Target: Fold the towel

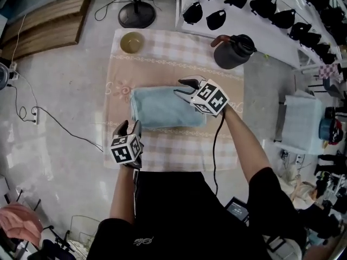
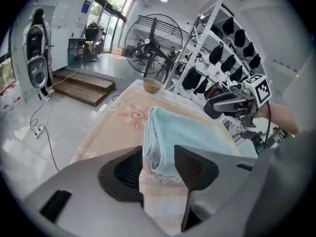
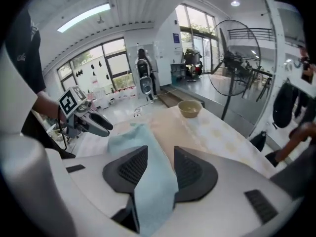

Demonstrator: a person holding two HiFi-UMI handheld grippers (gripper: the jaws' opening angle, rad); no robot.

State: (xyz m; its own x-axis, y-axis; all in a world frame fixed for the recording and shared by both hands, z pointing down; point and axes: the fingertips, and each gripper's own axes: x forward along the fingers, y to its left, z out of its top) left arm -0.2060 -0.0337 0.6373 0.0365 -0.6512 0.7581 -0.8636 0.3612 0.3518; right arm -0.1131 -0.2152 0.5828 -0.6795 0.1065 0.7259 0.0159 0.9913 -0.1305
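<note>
Your black shirt point(image 1: 173, 210) sits closest, and the small script mark on it is too small to read. Just beyond it, your left gripper point(image 1: 130, 128) hovers over the near left corner of the checked tablecloth point(image 1: 179, 150). Its jaws are well apart and hold nothing. The left end of the towel point(image 2: 187, 132) shows in the gap beyond them, untouched.

That light blue towel lies folded flat in the middle of the tablecloth. Its long axis runs left to right across your head view, and its layered fold edges face left.

Your right gripper point(image 1: 183, 87) is over the towel's right end. Its jaws are partly apart, with cloth filling the gap between them but not pinched.

Both gripper cubes carry square black-and-white markers. An olive bowl point(image 1: 132, 42) stands at the tablecloth's far left corner and a black kettle point(image 1: 233, 52) at its far right.
</note>
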